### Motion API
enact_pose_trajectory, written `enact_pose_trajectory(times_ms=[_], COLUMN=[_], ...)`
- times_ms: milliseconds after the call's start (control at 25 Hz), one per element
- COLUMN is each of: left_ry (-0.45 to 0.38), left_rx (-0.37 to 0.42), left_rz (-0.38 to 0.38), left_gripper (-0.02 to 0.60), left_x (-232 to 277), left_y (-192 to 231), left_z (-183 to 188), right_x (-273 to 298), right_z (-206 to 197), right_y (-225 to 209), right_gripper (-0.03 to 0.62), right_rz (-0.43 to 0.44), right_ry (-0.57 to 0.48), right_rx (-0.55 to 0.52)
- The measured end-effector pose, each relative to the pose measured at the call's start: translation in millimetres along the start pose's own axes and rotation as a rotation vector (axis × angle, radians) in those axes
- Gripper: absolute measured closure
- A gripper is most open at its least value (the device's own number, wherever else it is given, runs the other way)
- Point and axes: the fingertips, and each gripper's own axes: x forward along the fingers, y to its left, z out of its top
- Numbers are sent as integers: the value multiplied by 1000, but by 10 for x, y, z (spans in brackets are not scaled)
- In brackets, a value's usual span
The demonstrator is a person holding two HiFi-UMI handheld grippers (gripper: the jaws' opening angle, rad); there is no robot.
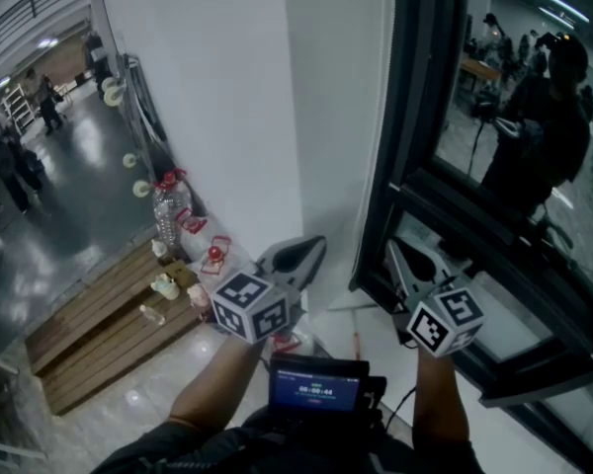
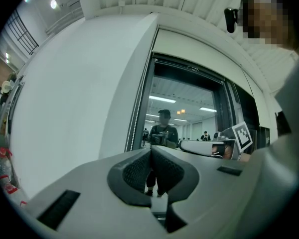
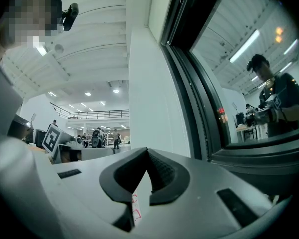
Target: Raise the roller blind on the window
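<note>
The left gripper (image 1: 314, 245) and right gripper (image 1: 395, 252) are held level, side by side, with the grey jaws closed on nothing. The shiny, dark-framed window (image 1: 420, 87) is faced. The blind's thin bead chain (image 2: 136, 108) is hung along its left edge.

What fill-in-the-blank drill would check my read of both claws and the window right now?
The left claw is ____, with nothing gripped.
The right claw is held near the dark ____ frame.
The water bottle by the white wall has a ____ top.
Missing words: shut; window; red.
</note>
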Motion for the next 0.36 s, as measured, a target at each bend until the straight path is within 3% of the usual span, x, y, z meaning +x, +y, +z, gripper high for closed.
enact_pose_trajectory(times_ms=[360], left_ry=[0], left_rx=[0], left_rz=[14], left_gripper=[584], left_x=[-36], left_y=[33], left_z=[6], right_x=[1], right_z=[36], right_y=[-26], right_gripper=[582], right_rz=[-19], right_ry=[-4], right_rx=[-4])
